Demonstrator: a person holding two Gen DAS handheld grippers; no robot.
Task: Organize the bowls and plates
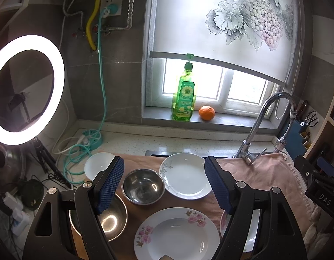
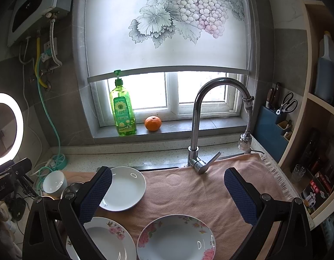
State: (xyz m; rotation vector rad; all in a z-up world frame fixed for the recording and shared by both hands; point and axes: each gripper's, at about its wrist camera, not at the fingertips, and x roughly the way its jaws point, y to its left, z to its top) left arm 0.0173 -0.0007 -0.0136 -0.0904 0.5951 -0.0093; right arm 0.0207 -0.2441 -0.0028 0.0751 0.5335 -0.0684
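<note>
Six dishes on the pink towel (image 2: 199, 186), none stacked yet as far as I can tell.

Landmark = faucet (image 2: 197, 119). Nearest the cameras, well in front of it: two pink-flowered plates, one (image 2: 175, 238) roughly in line with the faucet, the other (image 1: 175, 234) to its left. Further left at the same depth, large steel bowl (image 1: 111, 218), partly behind a left finger. One row closer to the faucet, running left from it: white leaf-print plate (image 1: 185, 175), small steel bowl (image 1: 143, 186), white ceramic bowl (image 1: 96, 164) at the towel's left edge.

Risks:
- Plates lie flat on soft cloth, so a pad going under a rim could snag and drag the towel, shifting everything on it.
- Glazed rims are slick; a shallow pinch could let a plate tip out.
- The two steel bowls sit close together, so reaching for one may knock the other.

Pose: left gripper (image 1: 164, 184) and right gripper (image 2: 169, 195) both hang above the dishes, looking down and forward toward the window. Fingers spread wide on both, nothing between them, no contact with any dish.
</note>
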